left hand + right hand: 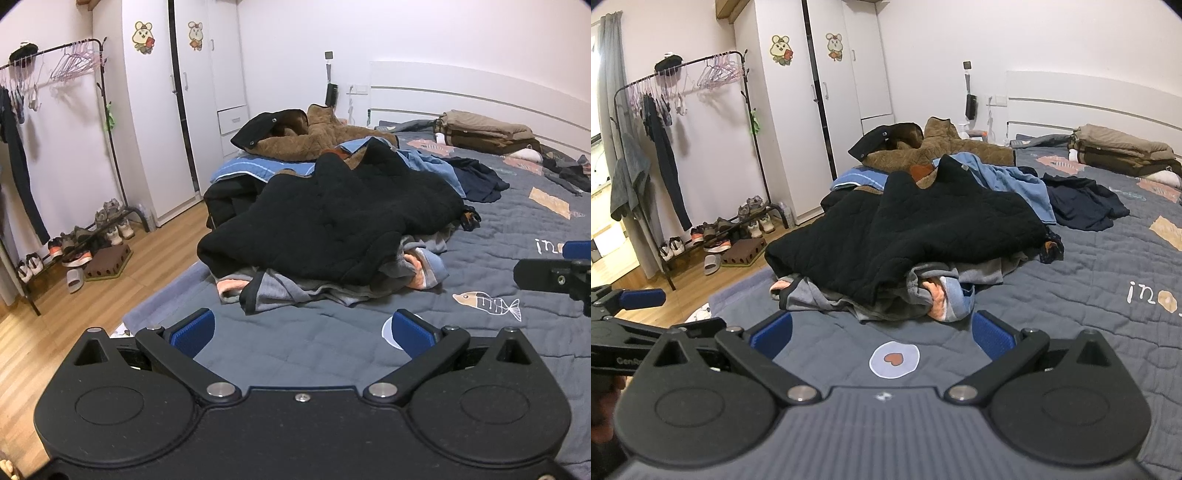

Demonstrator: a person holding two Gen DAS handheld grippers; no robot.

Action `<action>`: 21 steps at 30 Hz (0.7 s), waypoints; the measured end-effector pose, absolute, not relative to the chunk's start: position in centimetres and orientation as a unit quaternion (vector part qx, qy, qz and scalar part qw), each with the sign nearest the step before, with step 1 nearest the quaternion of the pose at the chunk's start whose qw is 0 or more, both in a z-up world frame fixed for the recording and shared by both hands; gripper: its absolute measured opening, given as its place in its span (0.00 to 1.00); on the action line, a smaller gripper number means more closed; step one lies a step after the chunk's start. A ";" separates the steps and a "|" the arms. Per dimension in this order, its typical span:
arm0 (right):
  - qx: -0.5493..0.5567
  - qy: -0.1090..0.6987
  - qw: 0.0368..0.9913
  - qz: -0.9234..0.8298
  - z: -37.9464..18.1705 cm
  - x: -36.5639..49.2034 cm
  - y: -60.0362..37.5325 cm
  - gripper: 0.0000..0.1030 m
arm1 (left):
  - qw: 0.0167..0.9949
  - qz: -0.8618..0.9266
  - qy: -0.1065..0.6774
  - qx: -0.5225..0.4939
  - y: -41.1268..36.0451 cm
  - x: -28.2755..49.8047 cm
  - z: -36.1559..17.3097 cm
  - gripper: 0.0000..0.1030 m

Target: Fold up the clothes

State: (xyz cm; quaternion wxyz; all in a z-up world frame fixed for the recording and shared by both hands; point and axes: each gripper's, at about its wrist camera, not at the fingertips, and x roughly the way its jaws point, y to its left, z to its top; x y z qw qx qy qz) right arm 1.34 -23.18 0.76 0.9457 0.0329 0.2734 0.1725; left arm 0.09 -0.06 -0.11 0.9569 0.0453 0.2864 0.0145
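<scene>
Hovering over the quilt [332, 343], left gripper [302, 332] and right gripper [882, 332] hold fingers wide apart, empty; the clothes pile [923, 236], black jacket [332, 221] on top, lies just ahead

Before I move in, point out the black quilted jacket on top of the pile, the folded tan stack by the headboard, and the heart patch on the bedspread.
black quilted jacket [332, 221], left wrist view, middle of its back.
folded tan stack [1123, 147], right wrist view, top layer.
heart patch [894, 359], right wrist view, the red heart.
</scene>
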 end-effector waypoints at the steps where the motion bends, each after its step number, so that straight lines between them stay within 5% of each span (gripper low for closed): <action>1: 0.033 0.274 0.946 0.173 0.7 1.3 -23.2 1.00 | 0.957 0.014 0.287 0.046 -0.1 0.1 -0.2 1.00; 21: 0.038 0.286 0.942 0.171 0.2 2.8 -22.8 1.00 | 0.957 0.003 0.288 0.047 0.4 1.1 -0.7 1.00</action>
